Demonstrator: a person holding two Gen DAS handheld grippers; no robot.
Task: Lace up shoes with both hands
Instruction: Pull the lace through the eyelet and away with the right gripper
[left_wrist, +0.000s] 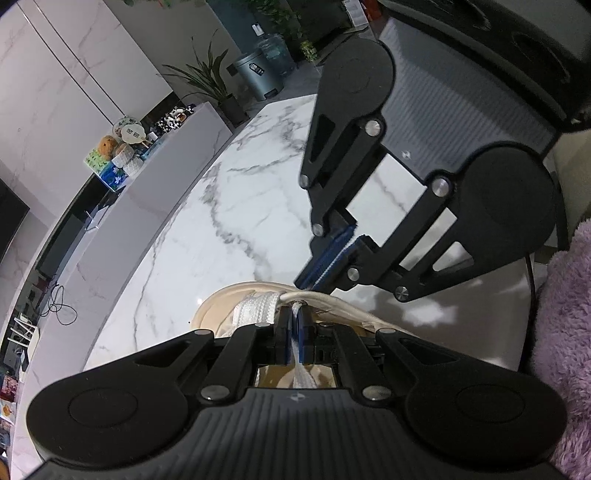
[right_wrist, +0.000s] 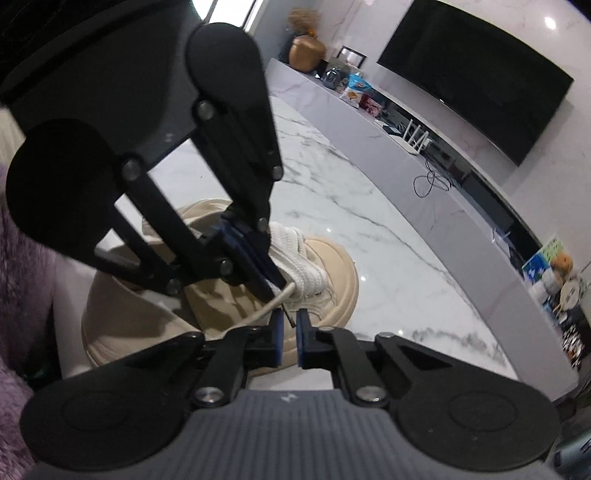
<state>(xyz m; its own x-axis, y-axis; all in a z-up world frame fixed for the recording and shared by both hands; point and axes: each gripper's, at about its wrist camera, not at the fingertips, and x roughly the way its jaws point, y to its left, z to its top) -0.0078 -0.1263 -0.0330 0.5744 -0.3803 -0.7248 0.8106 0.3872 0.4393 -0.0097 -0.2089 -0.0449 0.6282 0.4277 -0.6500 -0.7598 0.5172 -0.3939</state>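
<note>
Two tongs meet over the beige shoe (right_wrist: 325, 280) on the marble worktop (left_wrist: 221, 221): left tongs (left_wrist: 294, 334) pinch the white lace (left_wrist: 295, 314), right tongs (right_wrist: 290, 332) stand slightly apart around its tip, seemingly mid-threading; next, gripping it.

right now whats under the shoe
The beige shoe sits on the white marble table. Only bare marble shows around its sole; the patch directly underneath is covered, and the left gripper hides part of it.
</note>
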